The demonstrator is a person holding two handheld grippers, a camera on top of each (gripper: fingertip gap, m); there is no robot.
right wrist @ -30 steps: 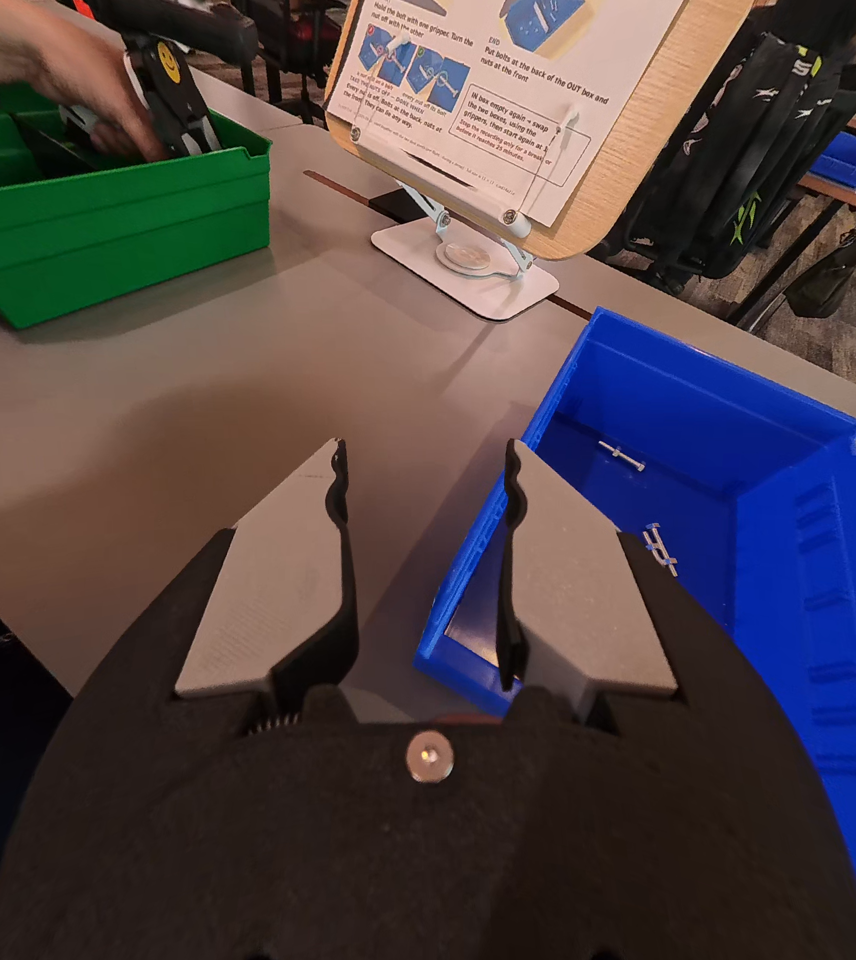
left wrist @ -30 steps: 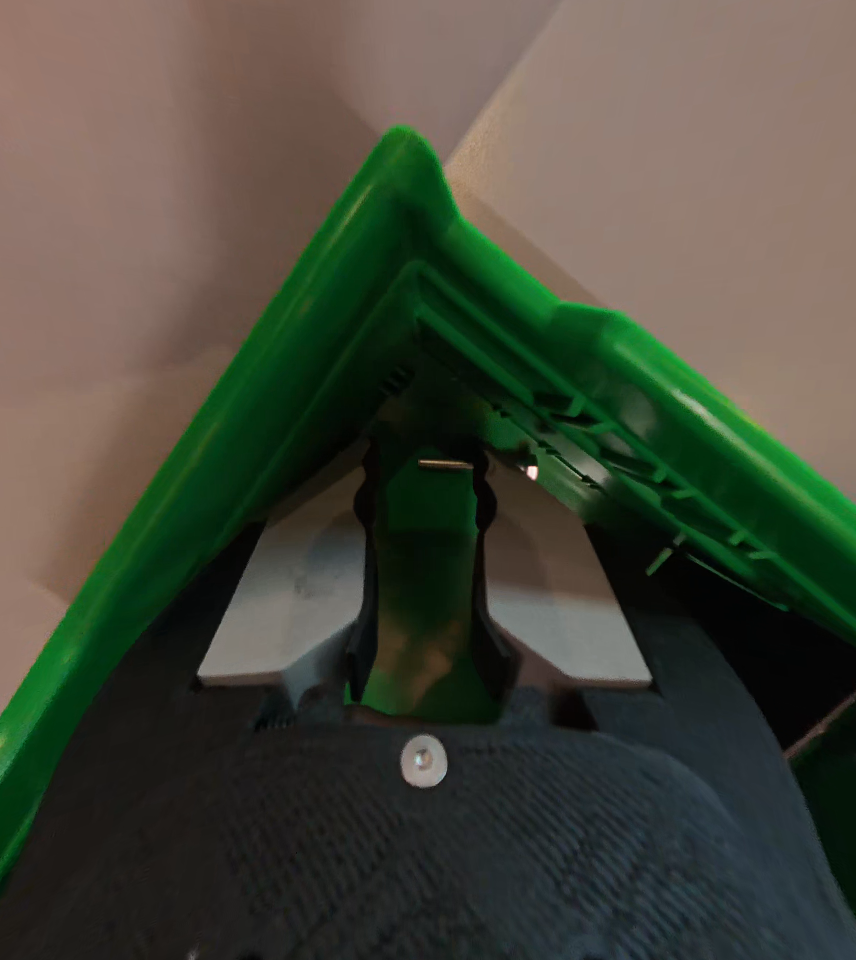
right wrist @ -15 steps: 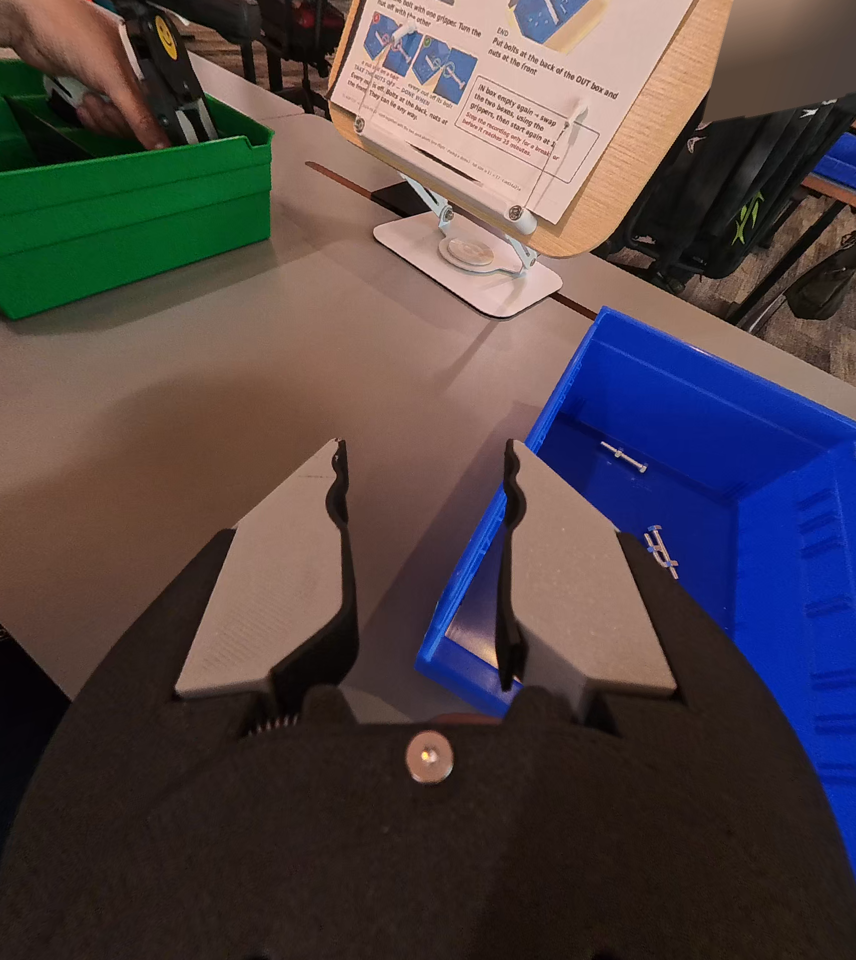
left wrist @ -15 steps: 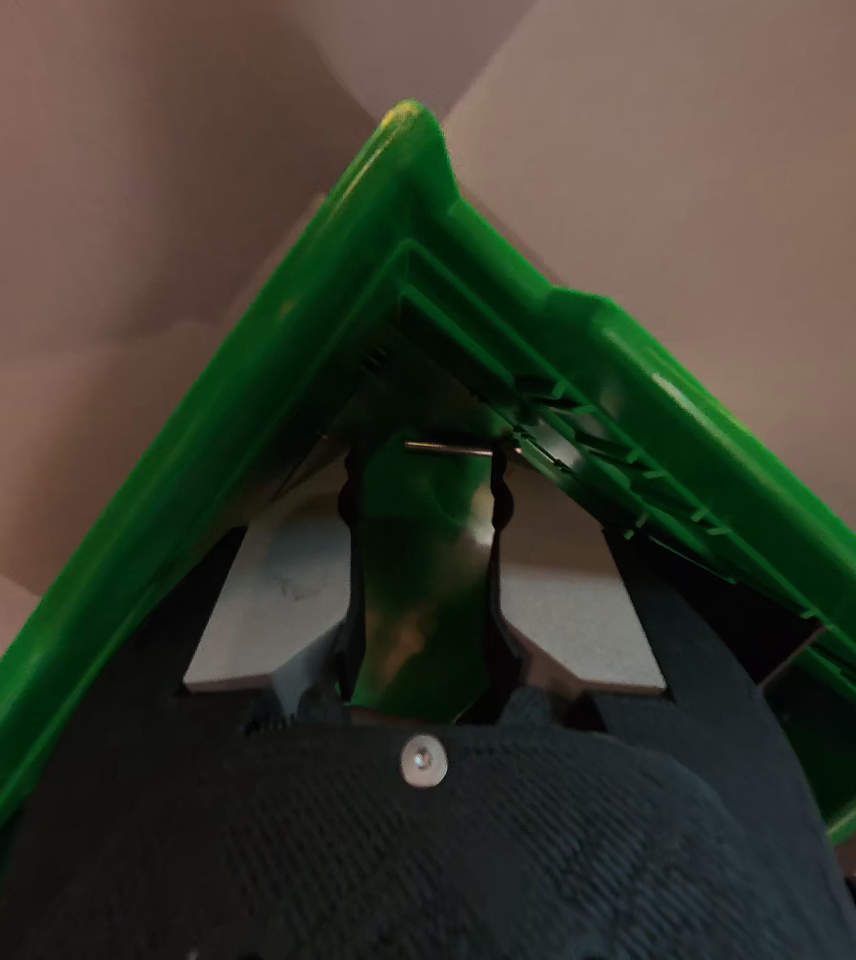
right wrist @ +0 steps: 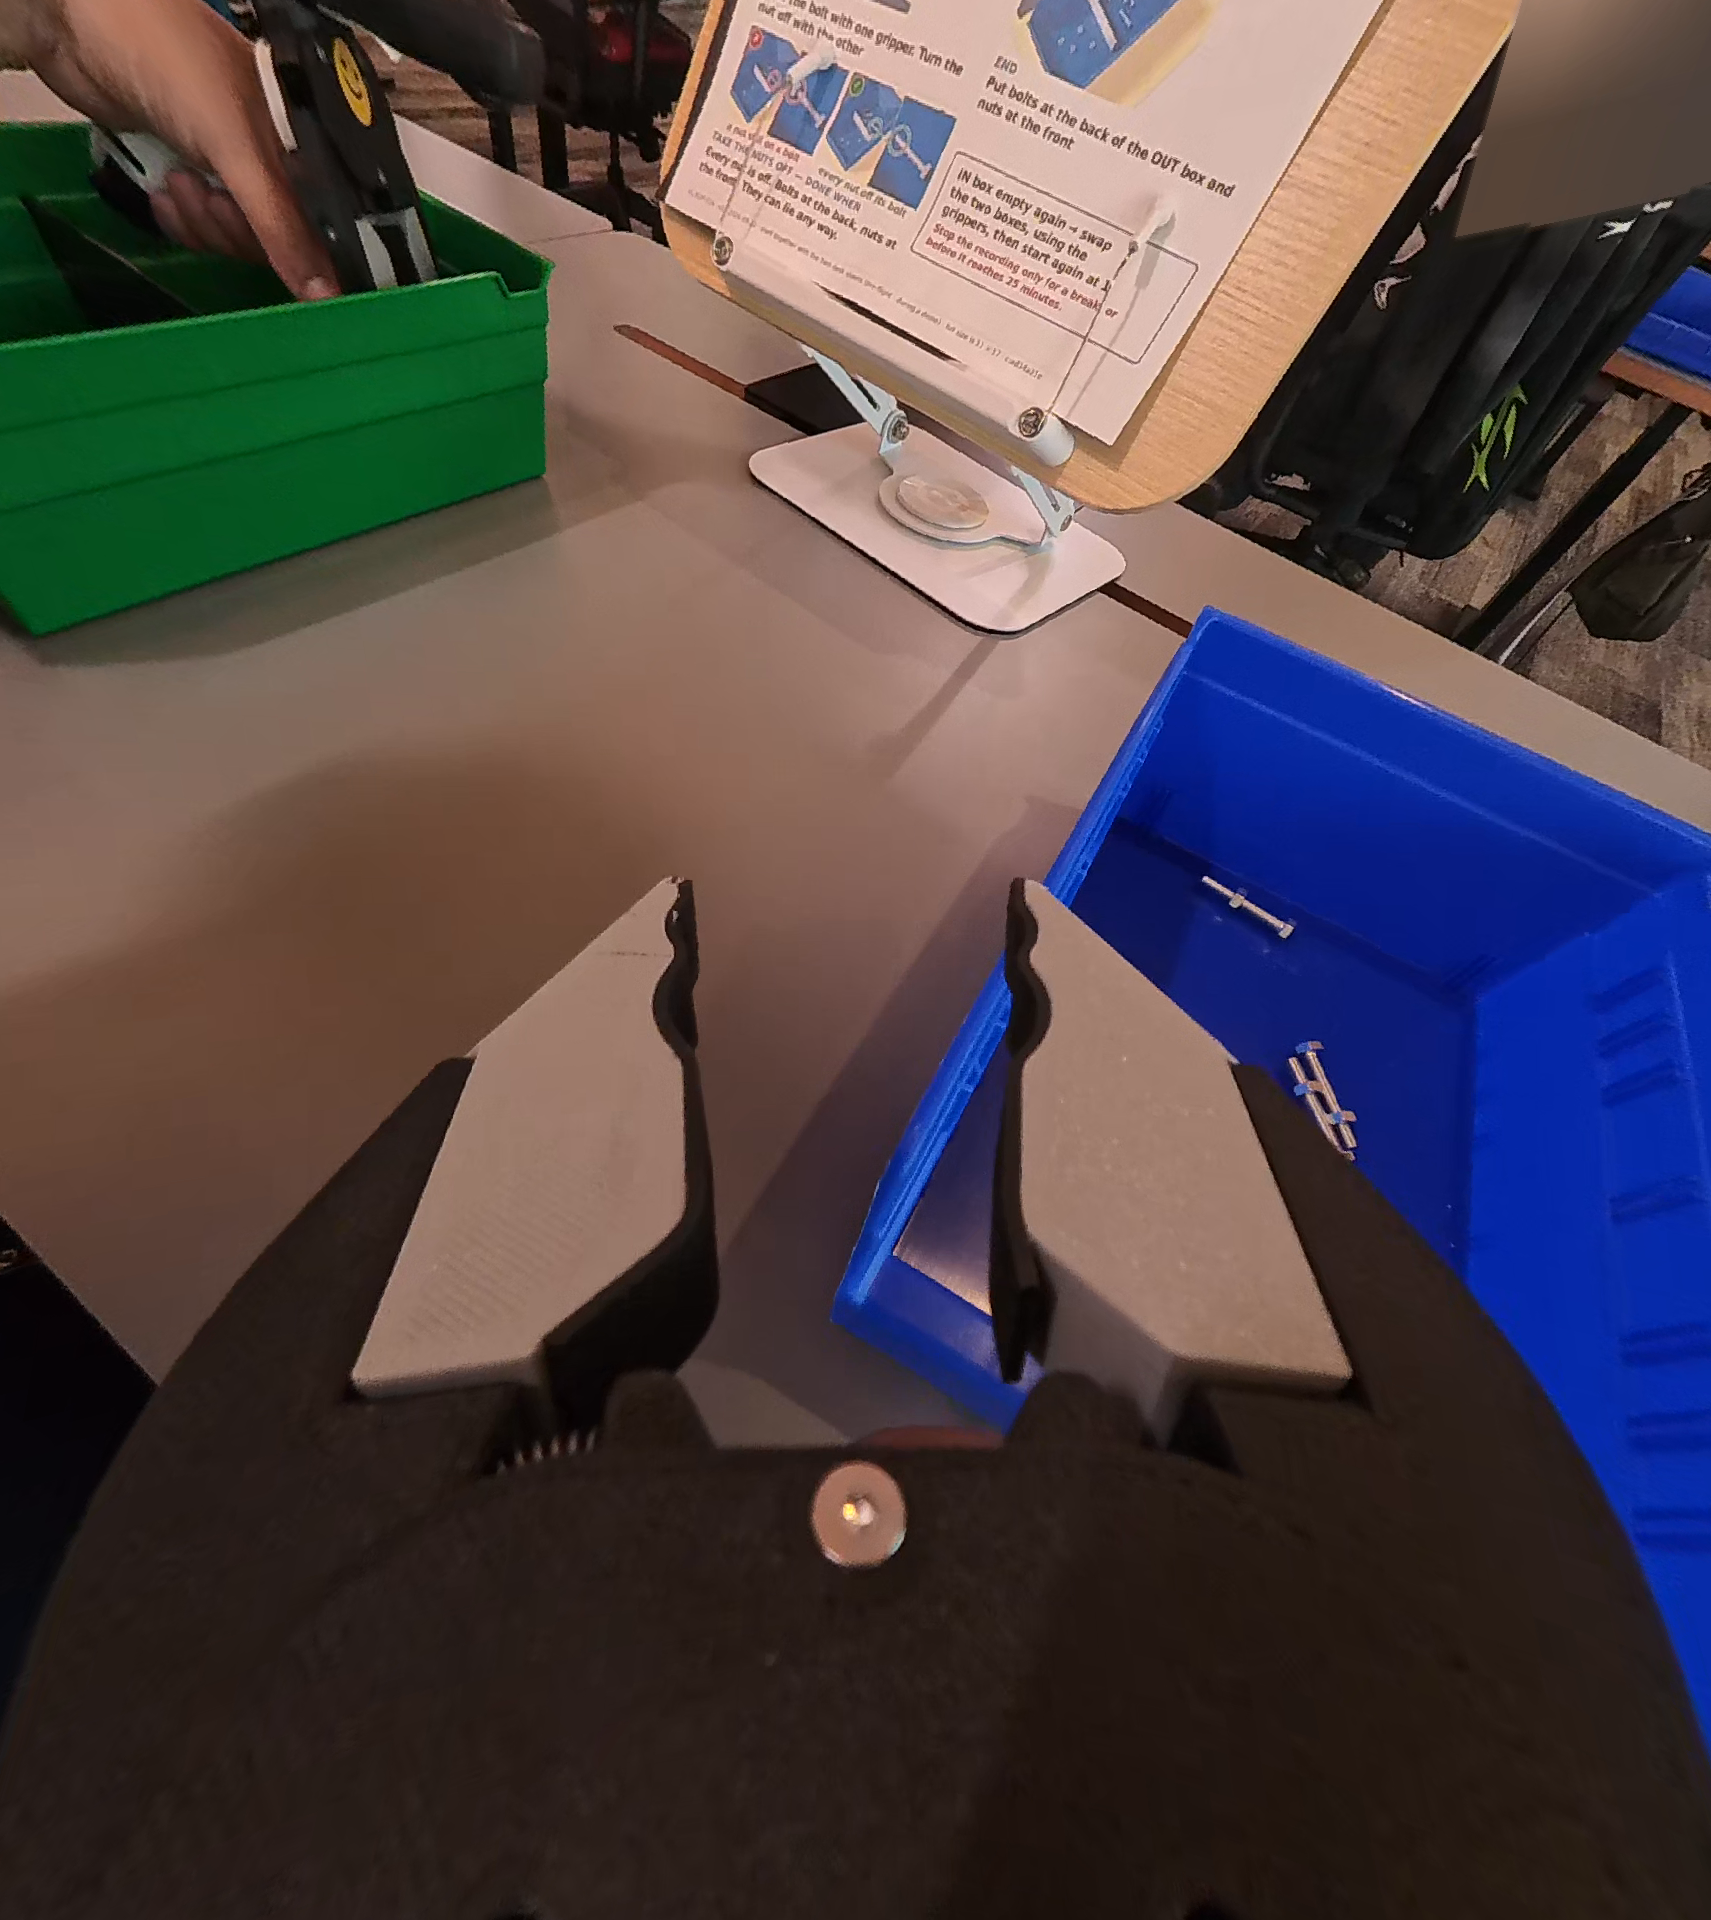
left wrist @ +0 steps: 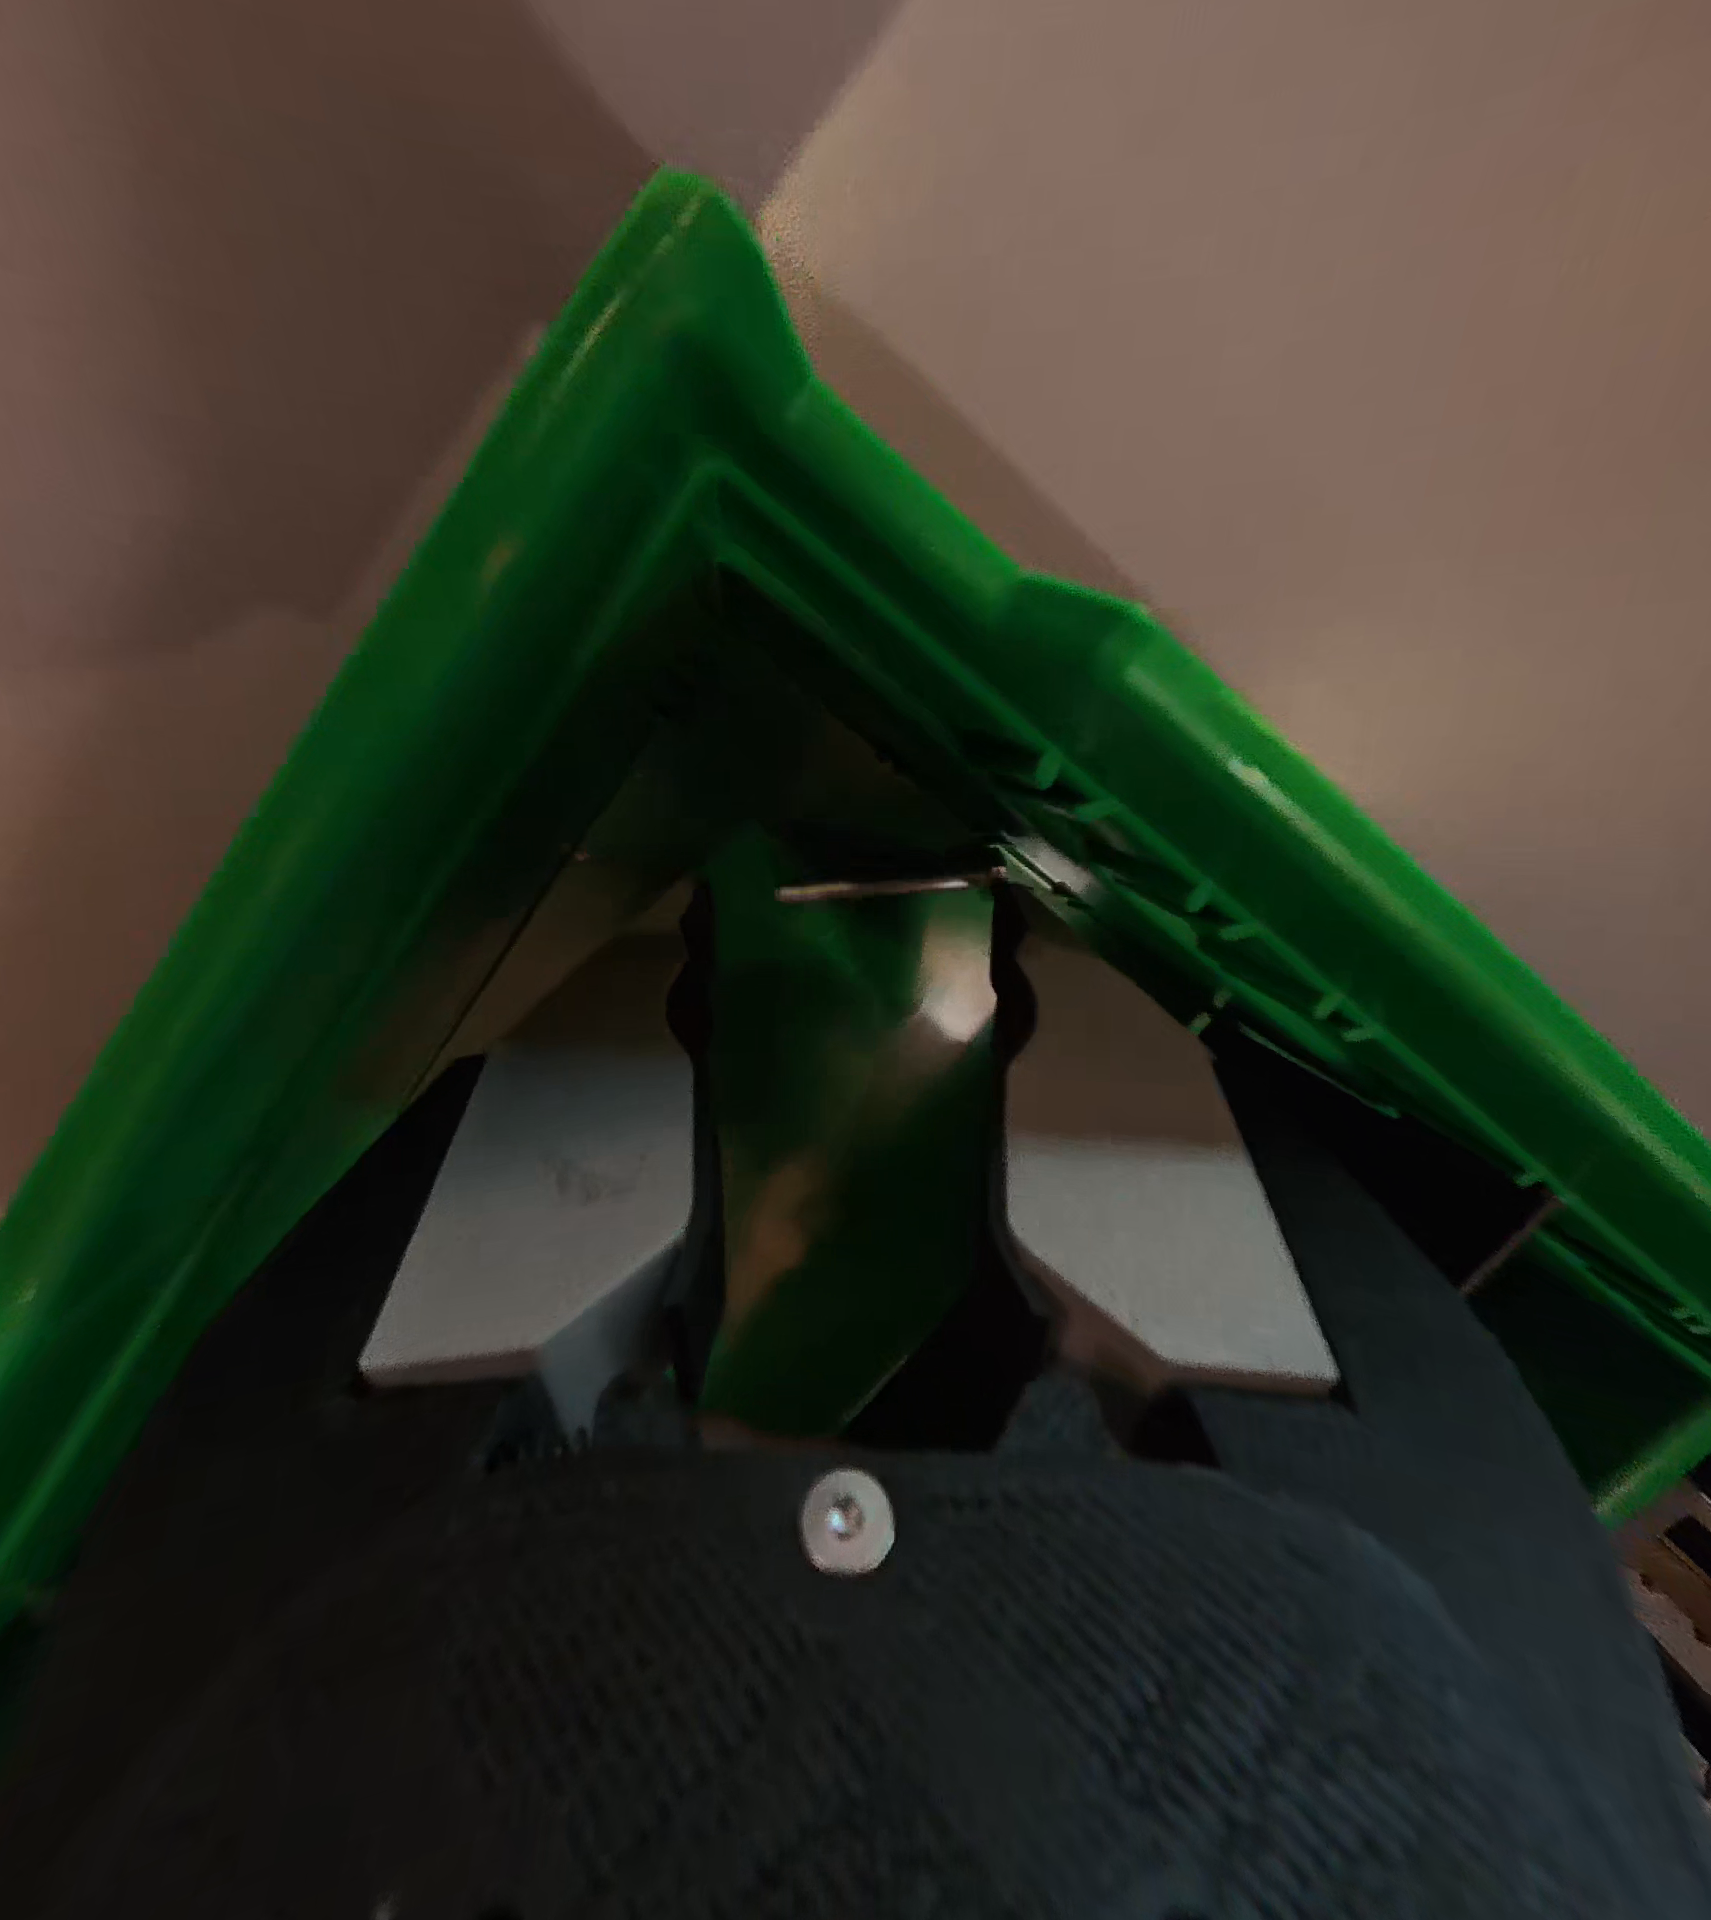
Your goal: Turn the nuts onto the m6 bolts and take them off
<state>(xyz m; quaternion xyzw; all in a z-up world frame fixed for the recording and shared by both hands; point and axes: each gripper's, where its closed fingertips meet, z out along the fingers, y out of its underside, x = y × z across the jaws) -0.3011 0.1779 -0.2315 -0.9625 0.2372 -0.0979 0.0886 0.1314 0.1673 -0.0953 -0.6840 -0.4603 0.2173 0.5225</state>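
In the left wrist view my left gripper (left wrist: pixel 846 914) reaches down into a corner of the green bin (left wrist: pixel 477 790). Its jaws are apart, and a thin silver bolt (left wrist: pixel 882 888) lies crosswise on the bin floor right at the fingertips, not gripped. In the right wrist view my right gripper (right wrist: pixel 846 914) is open and empty, hovering over the grey table (right wrist: pixel 415 831) beside the blue bin (right wrist: pixel 1578 1091). That bin holds a bolt with a nut (right wrist: pixel 1246 904) at the back and more bolts (right wrist: pixel 1324 1101) by its right wall. The left gripper (right wrist: pixel 352 177) also shows far off, held by a hand in the green bin (right wrist: pixel 207 416).
A wooden board with an instruction sheet (right wrist: pixel 986 187) stands on a white base (right wrist: pixel 944 530) at the back of the table. Dark bags and chairs (right wrist: pixel 1453 395) are behind the table on the right. A black divider (right wrist: pixel 113 281) crosses the green bin. One gripper's finger ends stand about 45 cm off the other's.
My left gripper's jaws have spread a little and pushed deeper into the bin corner, so the bolt now spans the gap at the tips. The right gripper has barely moved.
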